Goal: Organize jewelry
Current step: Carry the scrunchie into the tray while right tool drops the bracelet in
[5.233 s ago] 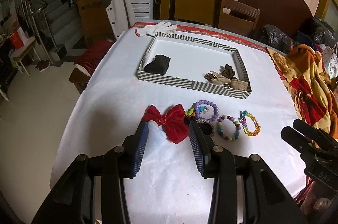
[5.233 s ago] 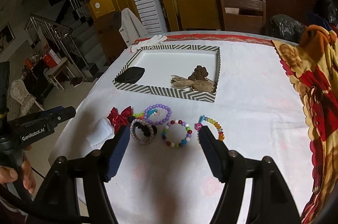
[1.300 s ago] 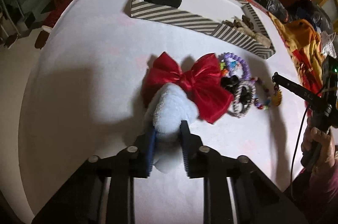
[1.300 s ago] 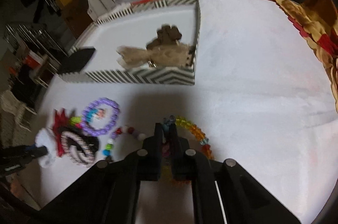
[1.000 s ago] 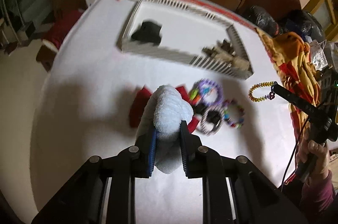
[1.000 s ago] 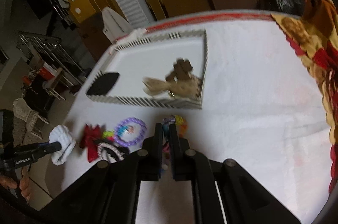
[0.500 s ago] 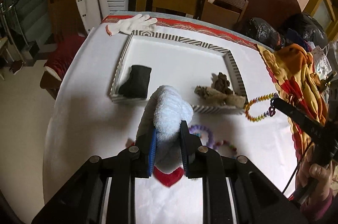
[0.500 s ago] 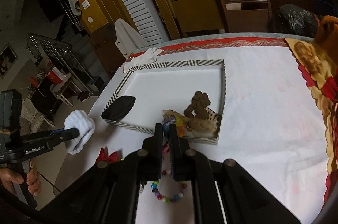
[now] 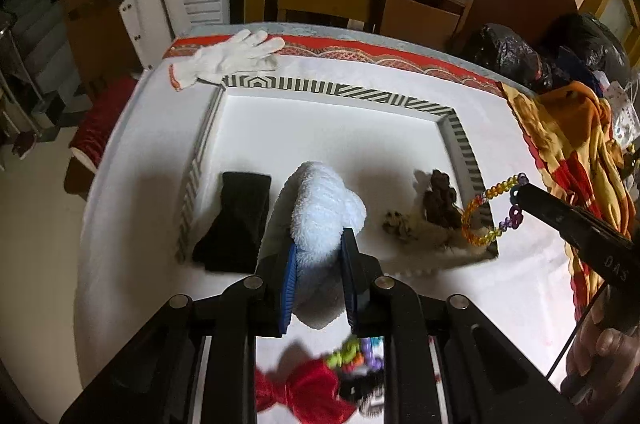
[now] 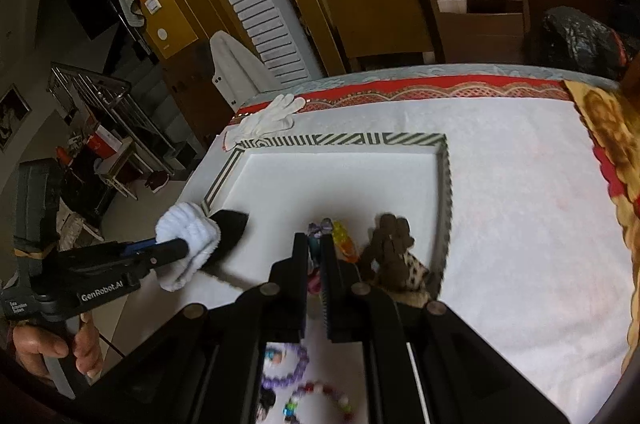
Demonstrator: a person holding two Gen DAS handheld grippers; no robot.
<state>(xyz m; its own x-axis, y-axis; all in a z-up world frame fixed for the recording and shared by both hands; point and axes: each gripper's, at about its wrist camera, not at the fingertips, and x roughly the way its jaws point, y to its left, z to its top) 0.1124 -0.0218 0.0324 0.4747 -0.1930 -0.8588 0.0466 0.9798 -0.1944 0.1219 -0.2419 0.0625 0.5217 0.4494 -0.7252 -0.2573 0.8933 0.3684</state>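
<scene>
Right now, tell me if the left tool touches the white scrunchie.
Touching. The left wrist view shows the left tool with both pads pressed into the white scrunchie.

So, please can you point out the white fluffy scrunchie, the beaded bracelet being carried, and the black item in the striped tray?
white fluffy scrunchie [image 9: 326, 208], left wrist view, on its plush top above the pads.
beaded bracelet [image 9: 493, 191], left wrist view, on the upper orange beads.
black item [image 9: 240, 220], left wrist view, on its middle.
</scene>
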